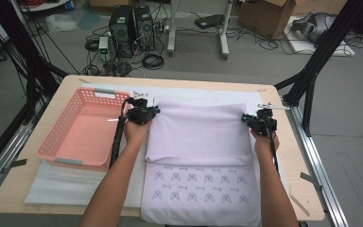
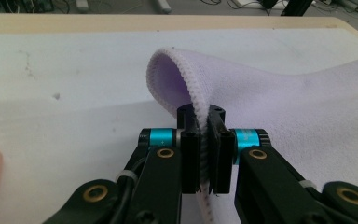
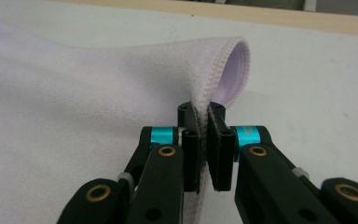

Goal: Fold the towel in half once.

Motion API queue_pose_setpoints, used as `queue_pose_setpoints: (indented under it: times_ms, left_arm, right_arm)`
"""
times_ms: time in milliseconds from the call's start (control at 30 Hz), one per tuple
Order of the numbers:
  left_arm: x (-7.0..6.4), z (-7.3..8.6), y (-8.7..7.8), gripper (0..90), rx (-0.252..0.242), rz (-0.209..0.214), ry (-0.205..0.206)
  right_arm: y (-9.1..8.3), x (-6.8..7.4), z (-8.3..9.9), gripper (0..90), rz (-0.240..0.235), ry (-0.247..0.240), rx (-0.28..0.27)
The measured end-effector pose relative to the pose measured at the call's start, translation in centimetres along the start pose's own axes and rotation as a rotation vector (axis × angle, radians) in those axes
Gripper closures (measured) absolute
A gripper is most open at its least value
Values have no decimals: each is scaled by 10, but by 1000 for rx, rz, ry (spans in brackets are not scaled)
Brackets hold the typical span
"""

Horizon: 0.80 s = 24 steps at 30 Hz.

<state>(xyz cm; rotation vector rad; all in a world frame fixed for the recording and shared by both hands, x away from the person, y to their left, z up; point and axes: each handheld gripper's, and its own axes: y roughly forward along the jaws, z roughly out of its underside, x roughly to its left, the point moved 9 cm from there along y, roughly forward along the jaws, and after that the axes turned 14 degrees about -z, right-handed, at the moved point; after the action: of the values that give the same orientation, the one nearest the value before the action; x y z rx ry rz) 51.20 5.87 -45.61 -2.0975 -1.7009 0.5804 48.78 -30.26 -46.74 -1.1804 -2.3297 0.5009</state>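
Note:
A pale lilac towel (image 1: 198, 137) lies on the white mat, its near part printed with small blue figures and its far part folded over itself. My left gripper (image 1: 144, 112) is shut on the towel's far left corner (image 2: 177, 74), whose stitched hem runs between the jaws. At the far right corner, my right gripper (image 1: 260, 120) is shut on the towel's hem (image 3: 228, 70) in the same way. Both corners curl up above the jaws. In the left gripper view my left gripper (image 2: 204, 140) pinches the hem; in the right gripper view my right gripper (image 3: 204, 140) does likewise.
A pink plastic basket (image 1: 56, 151) stands empty to the left of the towel, close to my left forearm. A white mat (image 1: 75, 184) covers the wooden table (image 1: 283, 156). Computers, cables and a cardboard box lie on the floor beyond the far edge.

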Motion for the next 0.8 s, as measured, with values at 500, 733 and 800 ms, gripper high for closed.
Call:
queue_pose_setpoints:
  times_ms: [500,733,800]
  left_arm:
    - [6,9,15,625,61,53,-26]
    - [-4,23,-3,568,60,95,38]
    - [-9,27,-9,583,52,112,45]
  right_arm:
    - [17,-14,2,695,27,38,22]
    - [2,-8,0,663,5,39,11]
    - [-2,-3,0,661,-4,35,13]
